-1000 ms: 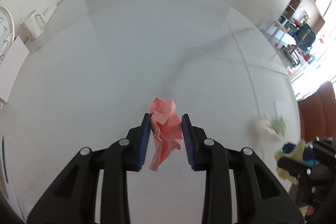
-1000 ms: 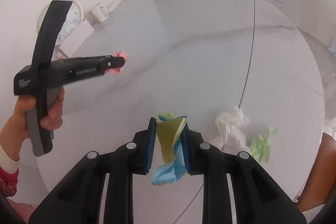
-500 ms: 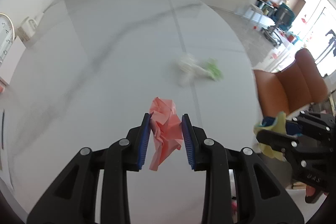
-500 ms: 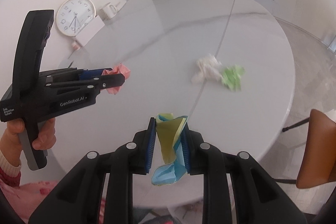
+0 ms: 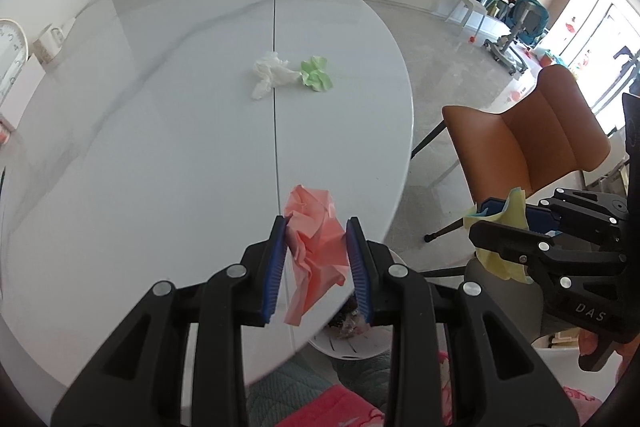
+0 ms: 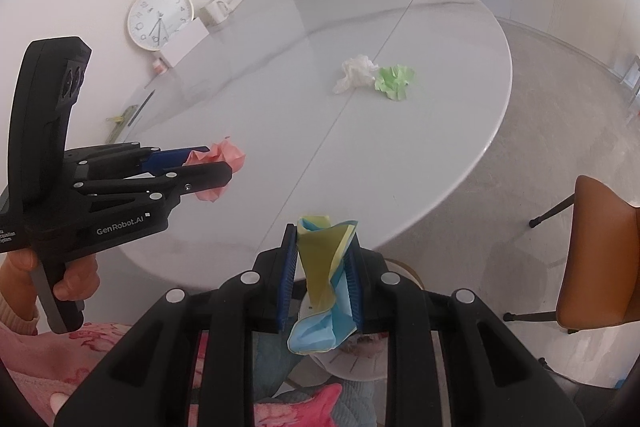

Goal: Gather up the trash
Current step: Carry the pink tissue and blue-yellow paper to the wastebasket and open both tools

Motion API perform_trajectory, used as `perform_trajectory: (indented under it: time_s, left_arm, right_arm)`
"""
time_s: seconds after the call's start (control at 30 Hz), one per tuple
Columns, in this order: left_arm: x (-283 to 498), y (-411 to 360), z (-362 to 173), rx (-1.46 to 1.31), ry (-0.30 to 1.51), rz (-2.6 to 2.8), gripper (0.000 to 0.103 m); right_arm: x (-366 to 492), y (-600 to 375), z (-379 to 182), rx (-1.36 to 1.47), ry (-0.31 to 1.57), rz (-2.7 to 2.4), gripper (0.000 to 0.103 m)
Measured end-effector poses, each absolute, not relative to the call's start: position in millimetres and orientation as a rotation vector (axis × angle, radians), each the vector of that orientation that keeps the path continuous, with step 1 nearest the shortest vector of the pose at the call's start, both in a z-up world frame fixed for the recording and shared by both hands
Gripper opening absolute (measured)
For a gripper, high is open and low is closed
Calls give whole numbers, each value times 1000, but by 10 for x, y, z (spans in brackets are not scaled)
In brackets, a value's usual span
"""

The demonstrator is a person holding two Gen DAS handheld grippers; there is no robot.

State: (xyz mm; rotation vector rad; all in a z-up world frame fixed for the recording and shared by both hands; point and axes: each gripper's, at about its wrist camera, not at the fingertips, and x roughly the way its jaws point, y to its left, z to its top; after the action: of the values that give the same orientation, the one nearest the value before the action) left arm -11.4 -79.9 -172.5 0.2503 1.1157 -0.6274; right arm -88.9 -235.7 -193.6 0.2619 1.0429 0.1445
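A: Nearest the lens, what does each tool hold?

B: The left gripper (image 5: pixel 316 263) is clamped on a crumpled pink paper (image 5: pixel 316 227); the right gripper (image 6: pixel 322 271) is clamped on a twisted yellow-and-blue paper (image 6: pixel 322 267). Both hang at the near edge of the white table (image 5: pixel 160 167).

A: And directly below?

B: A white bin (image 5: pixel 348 345), partly hidden by the fingers, with scraps already inside.

A: Which step is this?

B: Judged as the carry to the bin: both loads are lifted clear of the tabletop and not yet released.

A: What does the next move require?

B: Centring each wad over the bin opening before the jaws part.

A: Farther out?

B: A white tissue (image 5: pixel 270 73) and a green paper (image 5: pixel 316 79) lie touching mid-table, uncollected.
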Motion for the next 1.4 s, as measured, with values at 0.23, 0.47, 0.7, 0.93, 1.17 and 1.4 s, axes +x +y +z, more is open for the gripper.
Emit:
perform_trajectory:
  time_s: [0.23,0.47,0.7,0.93,1.17,1.4]
  left_arm:
    - [-415,-922,-1781,261,1138,-621,30]
    - [-804,-1139,-2027,300,1191,-657,30]
    - [-1094,-1334,-2302,346,1251,-694,46]
    - [-1209,-1450,-2360,365,1257,-709,68]
    - [-1216,-1480,-2287,404,1234,-681,80]
    - [-1070,-1301,-2094,389,1210,-594,90]
  right_arm:
    - [-1165,-2475,-1935,248,1028,167,24]
    - [-1406,-2717,-1993,258,1027,134,24]
    - [-1630,-2883,-2113,265,1060,113,24]
    - [-1746,-2952,-2166,267,1072,114,24]
    - [-1776,-3023,-2181,279,1063,109,24]
    - [-1722,-2980,-2291,288,1081,134,24]
